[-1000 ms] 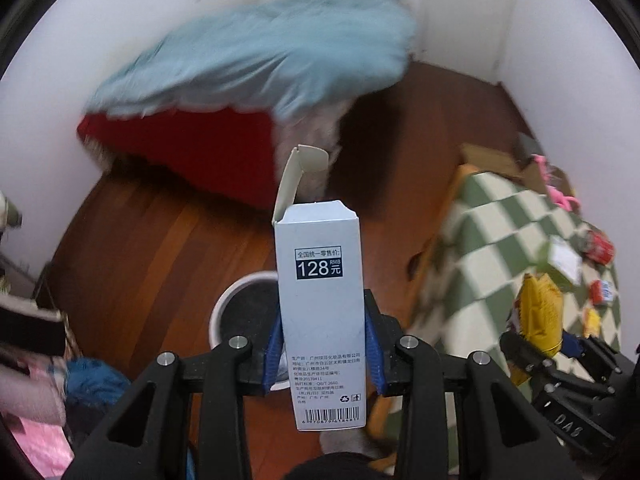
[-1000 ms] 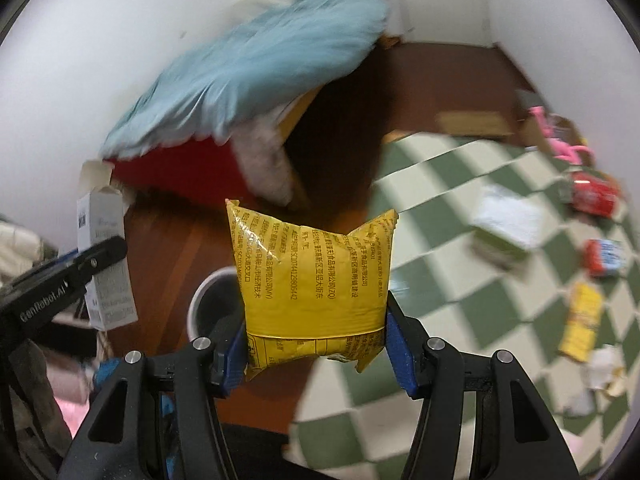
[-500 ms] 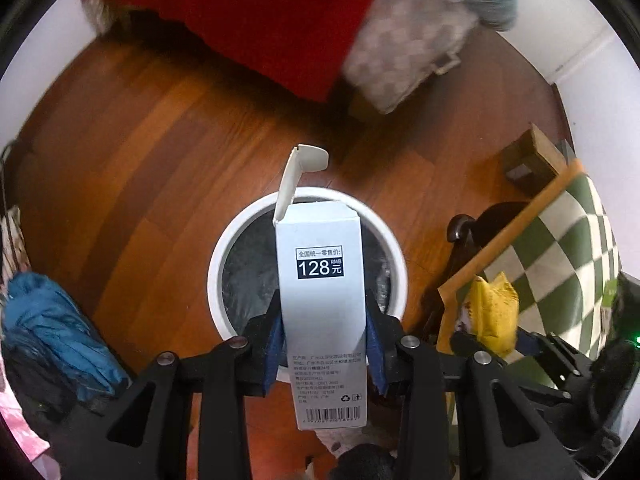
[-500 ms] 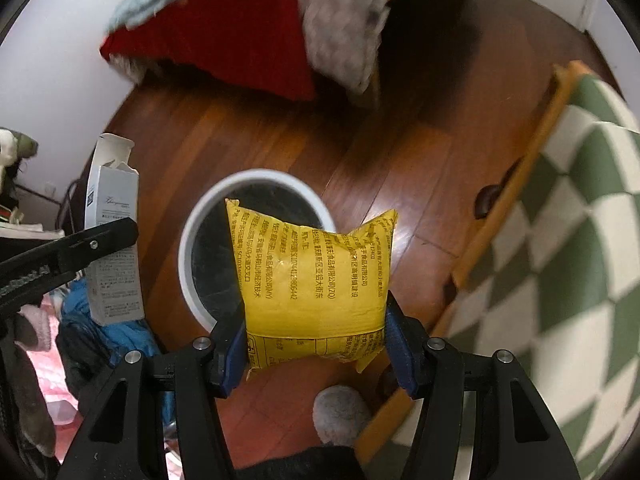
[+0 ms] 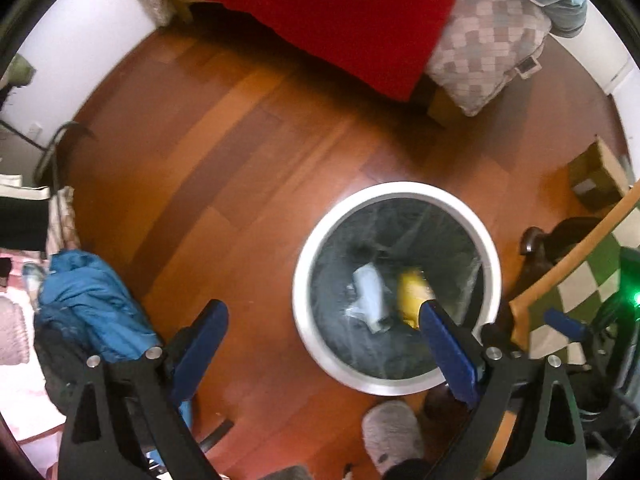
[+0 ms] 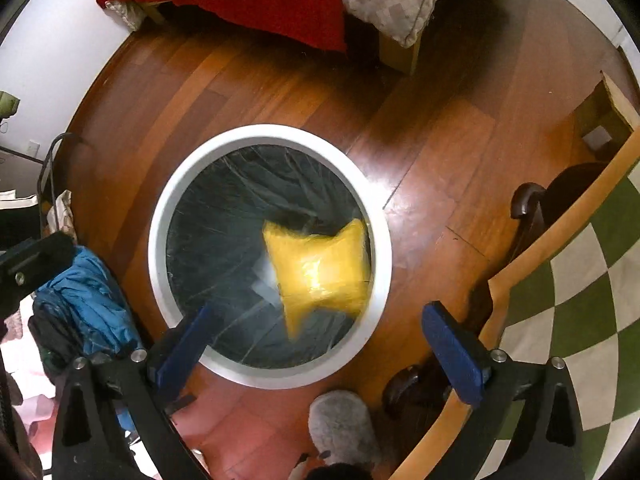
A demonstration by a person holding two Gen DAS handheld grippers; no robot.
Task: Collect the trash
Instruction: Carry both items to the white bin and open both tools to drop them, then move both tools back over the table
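A round bin with a white rim and a dark liner stands on the wooden floor. In the left wrist view a white carton and a yellow snack bag lie inside it. My left gripper hangs above the bin's left edge, its jaws opening wide with nothing between them. In the right wrist view the yellow bag shows blurred inside the bin, below my right gripper. Its jaws are opening and nothing touches its pads.
A bed with a red blanket and a checked pillow lies beyond the bin. A blue jacket is heaped at the left. To the right are a table with a green-and-white cloth, a cardboard box and a grey slipper.
Both grippers sank closer over the bin and opened. The white carton left the left jaws and the yellow bag left the right jaws; both are now inside the bin.
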